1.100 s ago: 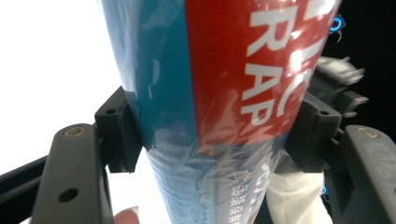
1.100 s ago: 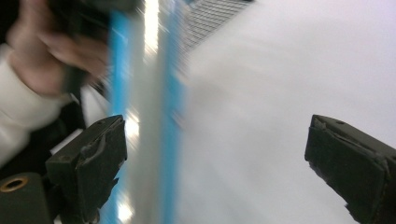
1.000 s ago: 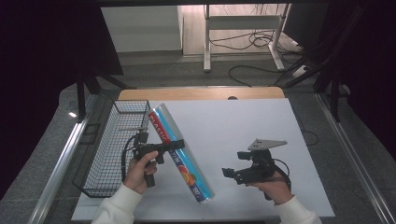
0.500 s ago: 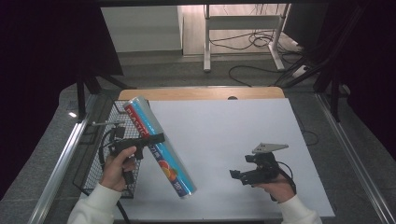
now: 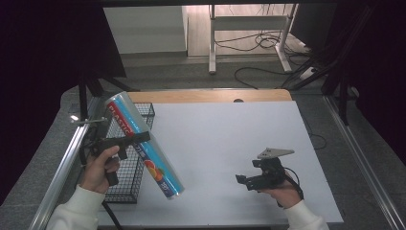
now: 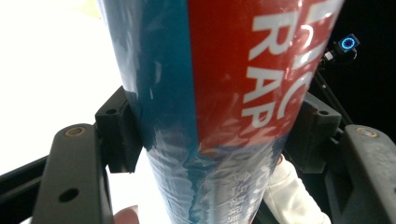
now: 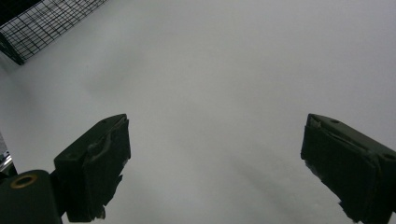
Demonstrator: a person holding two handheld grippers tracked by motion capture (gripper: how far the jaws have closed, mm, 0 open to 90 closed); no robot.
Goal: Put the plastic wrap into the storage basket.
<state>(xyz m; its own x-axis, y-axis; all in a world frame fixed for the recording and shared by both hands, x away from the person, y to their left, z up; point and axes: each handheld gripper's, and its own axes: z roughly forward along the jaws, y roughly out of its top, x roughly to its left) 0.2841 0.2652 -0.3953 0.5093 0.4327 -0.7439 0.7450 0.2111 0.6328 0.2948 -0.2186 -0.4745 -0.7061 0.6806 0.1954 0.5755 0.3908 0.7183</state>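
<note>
A long roll of plastic wrap (image 5: 143, 143), blue and red with white lettering, is held in the air and slants over the black wire basket (image 5: 125, 179) at the table's left edge. My left gripper (image 5: 141, 137) is shut on the roll near its middle. In the left gripper view the roll (image 6: 219, 102) stands between both jaws, pressed against the pads. My right gripper (image 5: 241, 179) rests low over the white table at the front right, open, with bare table between its fingers (image 7: 100, 163).
The white table top (image 5: 220, 139) spreads between the two hands. A corner of the wire basket (image 7: 46, 23) appears at the far left in the right gripper view. Metal rails run along both table sides, and cables lie on the floor behind.
My left gripper has carried the roll leftward and upward, from the table's middle-left to above the basket. The right gripper has stayed near the front right, shifting only slightly.
</note>
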